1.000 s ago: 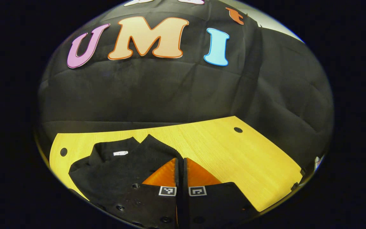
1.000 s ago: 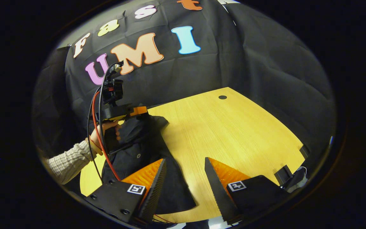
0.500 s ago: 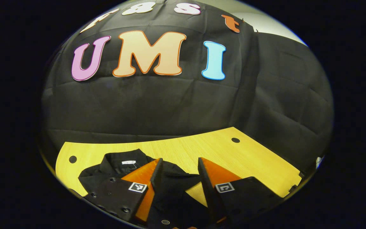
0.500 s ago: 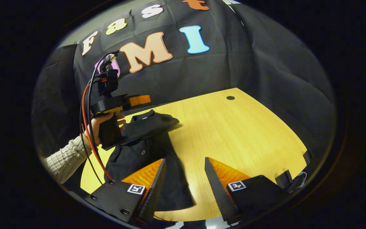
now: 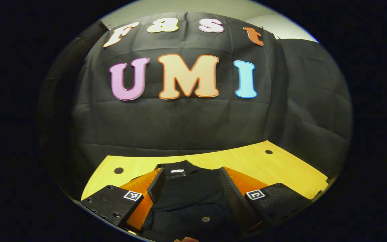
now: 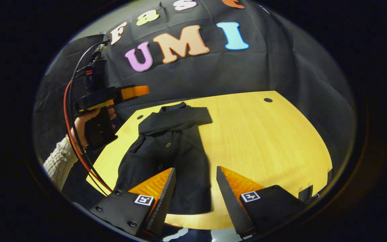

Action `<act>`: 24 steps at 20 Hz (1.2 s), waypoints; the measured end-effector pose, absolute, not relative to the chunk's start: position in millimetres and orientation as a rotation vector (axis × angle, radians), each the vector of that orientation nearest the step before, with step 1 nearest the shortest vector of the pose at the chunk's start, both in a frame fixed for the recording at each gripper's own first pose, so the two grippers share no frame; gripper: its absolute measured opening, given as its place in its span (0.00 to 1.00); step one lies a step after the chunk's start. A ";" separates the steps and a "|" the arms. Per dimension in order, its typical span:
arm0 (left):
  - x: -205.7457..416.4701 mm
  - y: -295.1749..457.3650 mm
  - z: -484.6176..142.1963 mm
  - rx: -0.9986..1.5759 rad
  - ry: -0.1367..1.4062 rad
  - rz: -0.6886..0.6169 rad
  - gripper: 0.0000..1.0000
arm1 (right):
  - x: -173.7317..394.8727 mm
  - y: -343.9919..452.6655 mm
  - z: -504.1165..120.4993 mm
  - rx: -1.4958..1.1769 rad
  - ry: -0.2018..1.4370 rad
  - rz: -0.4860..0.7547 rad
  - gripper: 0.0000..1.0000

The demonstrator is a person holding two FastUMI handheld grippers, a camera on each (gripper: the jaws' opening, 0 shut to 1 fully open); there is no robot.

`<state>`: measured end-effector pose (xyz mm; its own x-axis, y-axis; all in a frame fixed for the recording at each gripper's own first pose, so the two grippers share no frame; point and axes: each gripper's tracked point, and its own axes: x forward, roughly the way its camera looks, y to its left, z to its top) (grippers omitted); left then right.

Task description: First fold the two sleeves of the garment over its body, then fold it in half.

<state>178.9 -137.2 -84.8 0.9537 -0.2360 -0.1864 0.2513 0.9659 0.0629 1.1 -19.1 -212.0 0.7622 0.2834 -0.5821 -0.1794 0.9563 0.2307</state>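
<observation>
The black garment [image 6: 173, 148] lies flat on the yellow table [image 6: 264, 141], collar toward the booth's back wall, with one sleeve [image 6: 180, 119] laid across its upper body. The right gripper [image 6: 193, 188] hangs above the near hem with its fingers apart and nothing between them. The left gripper [image 5: 188, 191] also has its fingers apart and holds no cloth; from the right gripper view it is up in the air off the table's left side, carried by a hand [image 6: 84, 119] in a knitted sleeve.

Judging by how the cloth lies, at least one sleeve is over the body (whether the second is tucked in too is hard to tell, black on black), and the half fold is not yet done.

The risk from here is the folded sleeve sliding off when the hem is lifted: a pinch of only the top layer, or a quick pull, would likely drag the body out from under it. The garment also sits near the table's left edge, so an uneven pull by one gripper could skew the fold or tip cloth over that edge.
</observation>
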 end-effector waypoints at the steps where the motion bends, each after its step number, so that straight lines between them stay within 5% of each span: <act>1: 168.4 -118.6 -84.7 0.085 0.166 -0.217 0.96 | 0.2 -16.7 -217.9 0.145 0.666 0.271 0.79; 2: 156.2 -100.9 -87.5 0.091 0.164 -0.185 0.96 | -1.7 -14.7 -222.7 0.128 0.673 0.288 0.70; 3: 143.7 -80.5 -94.6 0.104 0.170 -0.149 0.96 | -3.6 -11.9 -228.5 0.113 0.678 0.304 0.79; 6: 102.7 -34.3 -119.3 0.111 0.210 -0.069 0.95 | -7.1 -4.7 -246.2 0.082 0.706 0.346 0.79; 7: 89.7 -22.2 -129.0 0.100 0.229 -0.045 0.95 | -7.4 -3.1 -253.1 0.075 0.716 0.356 0.71; 8: 76.1 -12.2 -139.6 0.092 0.252 -0.022 0.95 | -7.7 -1.6 -259.0 0.068 0.727 0.364 0.79; 11: 41.0 6.5 -167.9 0.063 0.302 0.033 0.95 | -11.2 1.1 -276.8 0.056 0.755 0.379 0.79; 24: -60.9 4.0 -284.4 0.011 0.621 0.052 0.97 | -16.7 13.6 -335.2 -0.001 0.868 0.380 0.79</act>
<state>-60.9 4.0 -284.4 0.8123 0.0518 -0.5809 -0.0453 0.9986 0.0257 -16.7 13.6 -335.2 0.5840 0.3252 -0.7438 -0.3261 0.9331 0.1519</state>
